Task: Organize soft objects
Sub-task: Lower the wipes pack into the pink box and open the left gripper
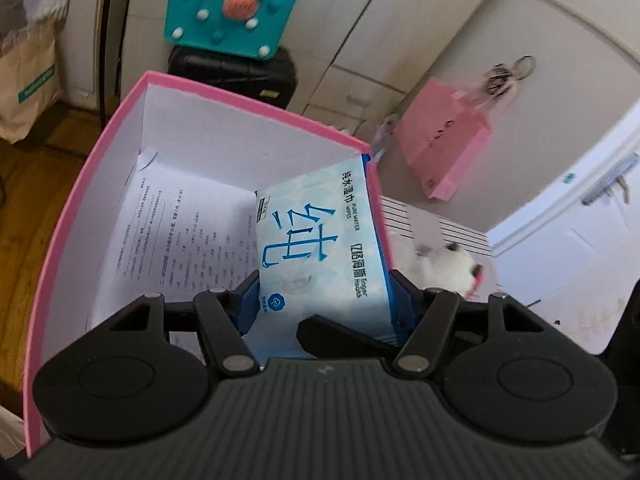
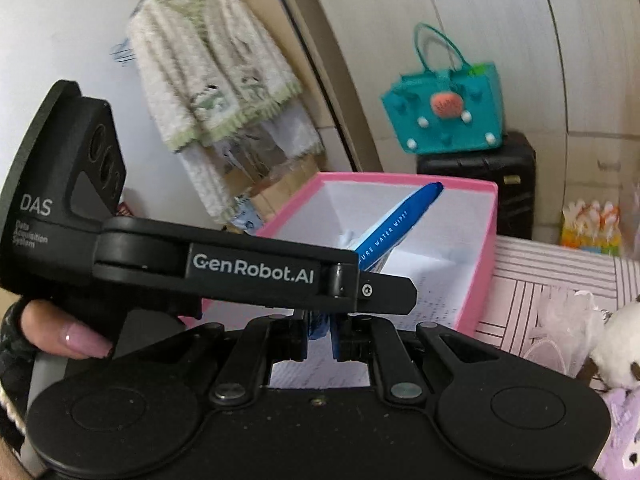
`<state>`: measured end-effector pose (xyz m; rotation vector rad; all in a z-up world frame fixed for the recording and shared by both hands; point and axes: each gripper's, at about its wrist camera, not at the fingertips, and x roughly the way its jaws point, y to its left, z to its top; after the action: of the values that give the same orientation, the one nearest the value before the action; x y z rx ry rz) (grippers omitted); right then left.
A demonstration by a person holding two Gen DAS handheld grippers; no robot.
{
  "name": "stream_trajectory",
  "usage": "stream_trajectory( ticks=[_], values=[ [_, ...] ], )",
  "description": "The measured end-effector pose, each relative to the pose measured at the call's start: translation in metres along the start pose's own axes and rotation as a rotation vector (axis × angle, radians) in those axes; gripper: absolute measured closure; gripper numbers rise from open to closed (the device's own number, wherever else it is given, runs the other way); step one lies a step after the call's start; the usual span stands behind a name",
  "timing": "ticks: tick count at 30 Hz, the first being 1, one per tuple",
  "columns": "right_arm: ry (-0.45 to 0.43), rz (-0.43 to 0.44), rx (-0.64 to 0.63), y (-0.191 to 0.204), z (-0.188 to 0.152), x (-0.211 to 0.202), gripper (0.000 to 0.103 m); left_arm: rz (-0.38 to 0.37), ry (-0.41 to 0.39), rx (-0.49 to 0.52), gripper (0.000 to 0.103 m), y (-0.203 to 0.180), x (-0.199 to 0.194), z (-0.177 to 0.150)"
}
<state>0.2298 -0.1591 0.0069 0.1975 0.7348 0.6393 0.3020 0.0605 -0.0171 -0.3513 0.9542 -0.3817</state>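
Cream wardrobe doors (image 1: pixel 360 20) and a white wall close the room behind a striped pink and white bed cover (image 1: pixel 440 236). On this cover stands the open pink cardboard box with white inside walls (image 1: pixel 192 120). The soft pack of pure water wipes, light blue glossy plastic with large blue characters (image 1: pixel 320 248), is tilted over the box, its far end near the box's right rim and its near end between the blue pads of the left hand-held gripper (image 1: pixel 322 300). These jaws stand about half apart and press on both long sides of the pack, so it is grasped. Printed white paper sheets (image 1: pixel 188 232) lie flat on the box floor under it.

The left wrist view shows the pack's broad printed face and, beside the box, a fluffy white plush toy (image 1: pixel 448 264), blurred. Further back are a pink paper bag hanging on a door (image 1: pixel 444 144) and a teal bag with pompoms (image 1: pixel 232 8) on a black hard suitcase (image 1: pixel 236 70).

The right wrist view shows the same pack (image 2: pixel 396 224) from the side, as a thin dark blue edge, with the black body of the left hand-held gripper (image 2: pixel 328 312) crossing in front and a finger with a pink nail (image 2: pixel 80 340) on its handle. Only this view shows a fuzzy cream and green cardigan on a hanger (image 2: pixel 212 80). The right hand-held gripper (image 2: pixel 320 336) is clenched, its blue pads nearly together, with nothing seen between them.
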Motion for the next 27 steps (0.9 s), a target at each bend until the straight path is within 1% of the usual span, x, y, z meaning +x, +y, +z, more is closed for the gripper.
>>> stream_trajectory(
  ticks=[3,6,8,10,12,15,18,19,21,22,25,27],
  values=[
    [0.032,-0.021,0.013,-0.01,0.005,0.019,0.09,0.03,0.045,-0.028,0.039,0.005,0.022,0.011],
    [0.066,-0.046,0.021,-0.017,0.009,0.034,0.091,0.033,0.084,-0.067,0.04,0.014,0.038,0.02],
    [0.066,-0.086,-0.002,-0.015,0.009,0.039,0.092,0.022,0.1,-0.093,0.041,0.018,0.044,0.025],
    [0.071,-0.142,-0.057,-0.006,0.009,0.043,0.09,0.021,0.109,-0.111,0.041,0.022,0.048,0.026],
    [0.078,-0.172,-0.084,-0.003,0.012,0.048,0.09,0.025,0.101,-0.118,0.044,0.024,0.048,0.026],
    [0.073,-0.206,-0.101,-0.003,0.013,0.05,0.094,0.019,0.098,-0.122,0.045,0.026,0.046,0.028],
    [0.071,-0.231,-0.132,0.0,0.01,0.046,0.092,0.026,0.09,-0.106,0.045,0.024,0.042,0.027],
    [0.068,-0.249,-0.146,0.001,0.009,0.043,0.088,0.028,0.08,-0.102,0.045,0.025,0.041,0.027],
    [0.071,-0.272,-0.165,0.003,0.007,0.037,0.081,0.033,0.062,-0.078,0.045,0.022,0.034,0.026],
    [0.07,-0.272,-0.17,0.002,0.006,0.032,0.074,0.034,0.052,-0.067,0.045,0.021,0.029,0.026],
    [0.043,-0.274,-0.194,0.001,0.003,0.015,0.073,0.043,0.021,-0.024,0.045,0.017,0.013,0.022],
    [0.029,-0.256,-0.209,0.001,0.0,0.0,0.073,0.06,0.0,0.007,0.045,0.014,0.003,0.018]
  ],
)
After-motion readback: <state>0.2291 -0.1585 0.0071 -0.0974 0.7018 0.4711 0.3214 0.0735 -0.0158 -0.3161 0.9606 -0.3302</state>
